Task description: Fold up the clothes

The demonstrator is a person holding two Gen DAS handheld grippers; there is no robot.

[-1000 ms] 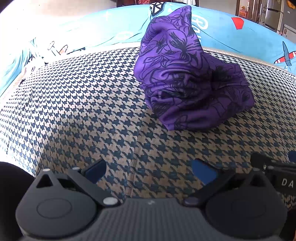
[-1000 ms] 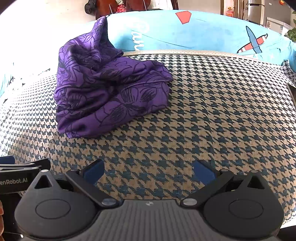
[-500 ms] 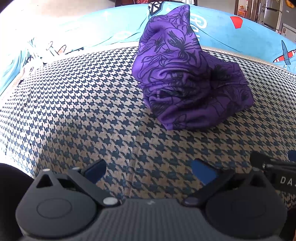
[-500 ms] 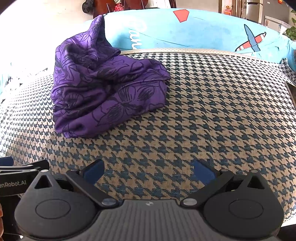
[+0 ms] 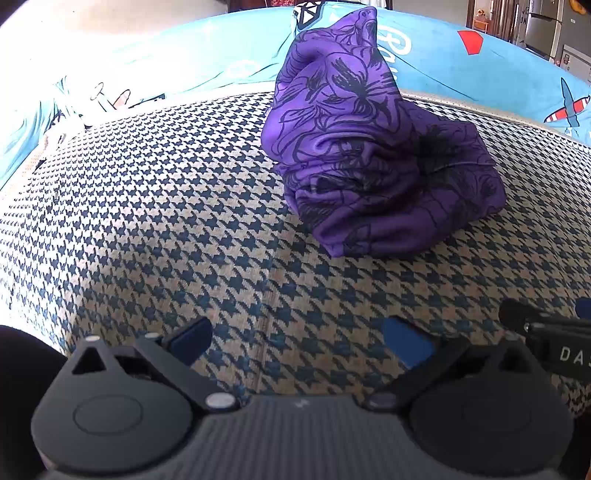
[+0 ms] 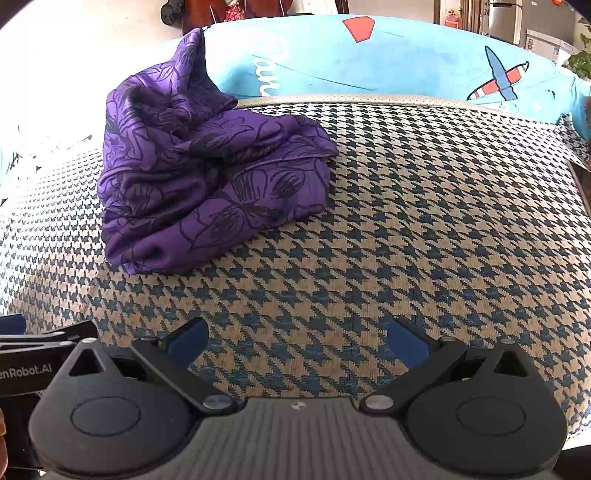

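A purple garment with black flower outlines (image 5: 369, 158) lies crumpled in a heap on the houndstooth cover (image 5: 166, 221), its peak leaning against the blue backrest. In the right wrist view the same purple garment (image 6: 207, 173) sits ahead to the left. My left gripper (image 5: 295, 341) hovers open near the front of the cover, short of the heap, nothing between its blue pads. Beside it, my right gripper (image 6: 297, 341) stands open and empty too, with the heap ahead on its left. Each view catches the other gripper's black edge at its side.
A blue cushion with a plane print and white lettering (image 6: 388, 62) runs along the back. The houndstooth cover (image 6: 443, 203) stretches bare to the right of the heap. Room furniture and a fridge (image 5: 546, 29) show far behind.
Both grippers have crept a little closer to the garment and shifted slightly; the heap now looks a bit nearer. The garment itself has not moved, and both stay open.
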